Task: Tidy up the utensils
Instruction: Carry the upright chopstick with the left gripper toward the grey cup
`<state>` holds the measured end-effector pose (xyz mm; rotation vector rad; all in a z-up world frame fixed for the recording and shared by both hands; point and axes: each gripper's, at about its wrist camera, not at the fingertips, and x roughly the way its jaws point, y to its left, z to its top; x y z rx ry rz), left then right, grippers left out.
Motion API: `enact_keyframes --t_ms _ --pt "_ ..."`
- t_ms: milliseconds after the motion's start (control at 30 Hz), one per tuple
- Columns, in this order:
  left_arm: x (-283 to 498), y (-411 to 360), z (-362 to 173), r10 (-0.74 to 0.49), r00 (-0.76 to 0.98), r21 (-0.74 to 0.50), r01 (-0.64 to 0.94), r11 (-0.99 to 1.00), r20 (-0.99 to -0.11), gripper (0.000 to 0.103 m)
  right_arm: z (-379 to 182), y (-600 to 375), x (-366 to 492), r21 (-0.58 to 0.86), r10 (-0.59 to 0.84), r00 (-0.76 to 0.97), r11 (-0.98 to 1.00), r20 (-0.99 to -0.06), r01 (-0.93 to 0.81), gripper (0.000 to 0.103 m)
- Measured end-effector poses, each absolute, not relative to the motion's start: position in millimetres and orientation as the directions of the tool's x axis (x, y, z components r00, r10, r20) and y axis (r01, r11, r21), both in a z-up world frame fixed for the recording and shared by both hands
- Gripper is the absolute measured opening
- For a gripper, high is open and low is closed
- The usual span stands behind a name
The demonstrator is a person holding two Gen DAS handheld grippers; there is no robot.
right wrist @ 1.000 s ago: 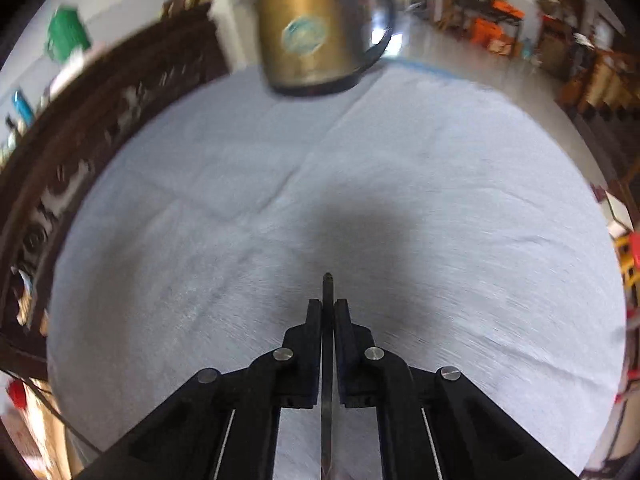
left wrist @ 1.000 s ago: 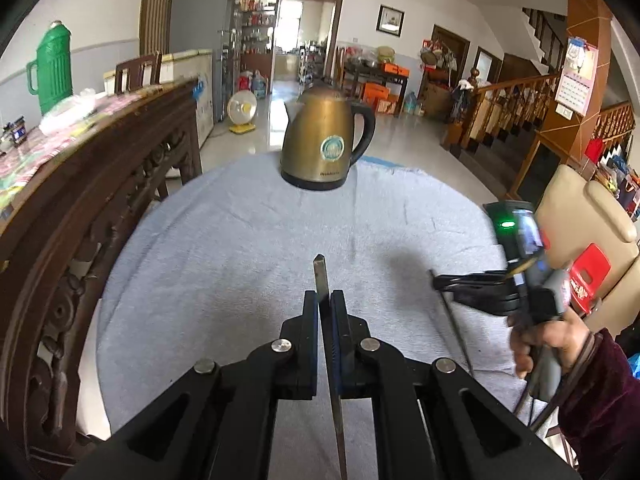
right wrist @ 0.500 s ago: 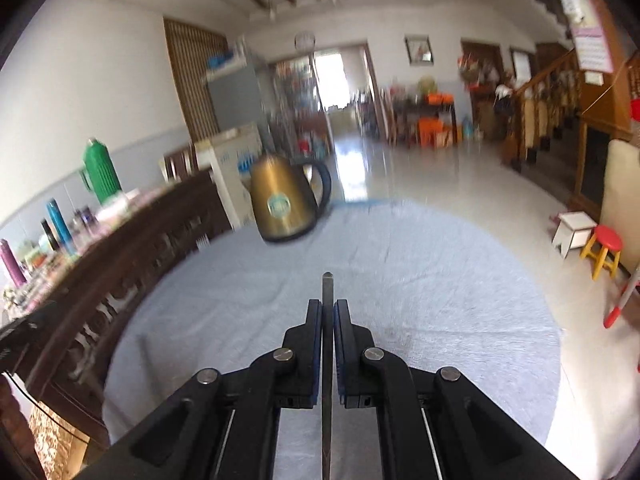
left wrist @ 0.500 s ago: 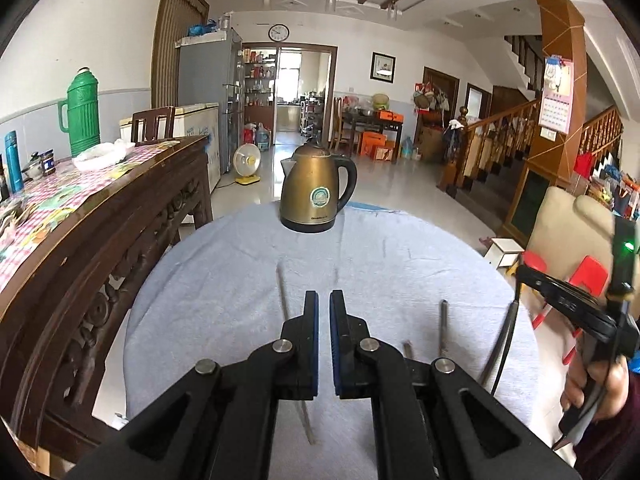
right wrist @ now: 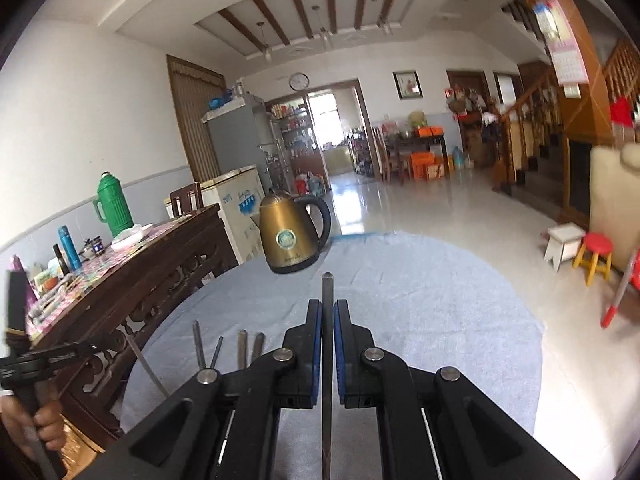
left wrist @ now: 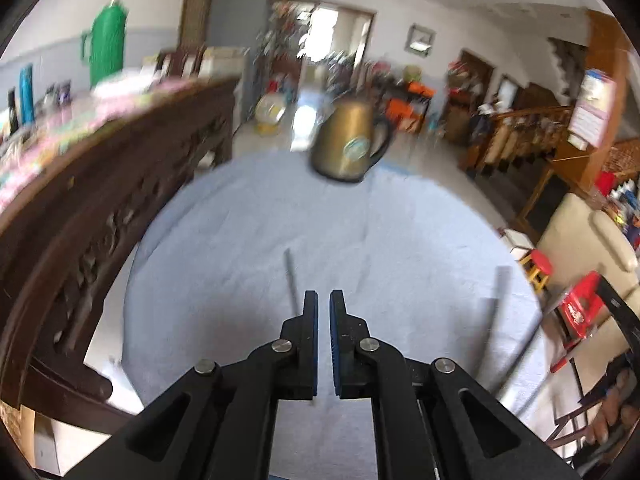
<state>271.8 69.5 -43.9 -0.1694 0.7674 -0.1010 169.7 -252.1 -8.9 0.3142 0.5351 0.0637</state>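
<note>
My right gripper (right wrist: 327,305) is shut on a thin flat metal utensil handle (right wrist: 327,292) that sticks up between the pads, held above the round table. Several metal utensils (right wrist: 240,350) lie side by side on the grey cloth at the lower left of the right wrist view. My left gripper (left wrist: 324,296) has its jaws nearly together with nothing between them, above the cloth. In the blurred left wrist view one utensil (left wrist: 291,282) lies just left of it and another (left wrist: 500,292) lies to the right.
A gold electric kettle (right wrist: 290,238) (left wrist: 347,148) stands at the far edge of the round table with the grey cloth (right wrist: 420,292). A carved dark wooden sideboard (right wrist: 132,276) with bottles and a green thermos (right wrist: 114,204) runs along the left. Stools and a chair stand at right.
My left gripper let go of its utensil, which now lies on the cloth, and has lifted and swung. My right gripper has tilted up level, still holding its utensil.
</note>
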Motion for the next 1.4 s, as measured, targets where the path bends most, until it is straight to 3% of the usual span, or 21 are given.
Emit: enact_keyframes --t_ms 100,333,667,800,1000,1067,1133,1400 --pt "311 80 -65 -0.147 0.650 -0.188 0.007 0.982 -0.745 0.007 -22 -266 170 0.350 0.151 0.844 0.936 -0.514 0.046 0.007" --pt "427 76 -127 -0.148 0.401 -0.186 -0.057 0.981 -0.904 0.029 -46 -289 182 0.400 0.163 0.820 0.912 -0.548 0.086 0.006" --pt "524 67 -200 -0.135 0.232 -0.182 -0.194 0.964 -0.963 0.029 -68 -314 205 0.421 0.177 0.789 0.900 -0.588 0.112 0.007" --pt "540 61 -197 -0.124 0.248 -0.175 -0.195 0.965 -0.961 0.030 -74 -315 213 0.426 0.194 0.780 0.899 -0.594 0.101 0.006" --pt "538 33 -195 -0.012 0.233 -0.040 -0.117 0.992 -0.972 0.030 -82 -318 220 0.448 0.209 0.776 0.888 -0.595 0.103 0.006" --pt "536 27 -193 0.014 0.226 -0.010 -0.105 0.994 -0.974 0.023 -84 -319 220 0.456 0.212 0.778 0.883 -0.592 0.107 0.006" --pt "535 22 -191 0.011 0.222 -0.011 -0.098 0.995 -0.975 0.005 -85 -319 219 0.463 0.213 0.779 0.880 -0.590 0.110 0.006" --pt "482 11 -158 -0.027 0.340 -0.059 -0.083 0.995 -0.940 0.005 -70 -317 209 0.444 0.194 0.801 0.891 -0.566 0.098 0.006"
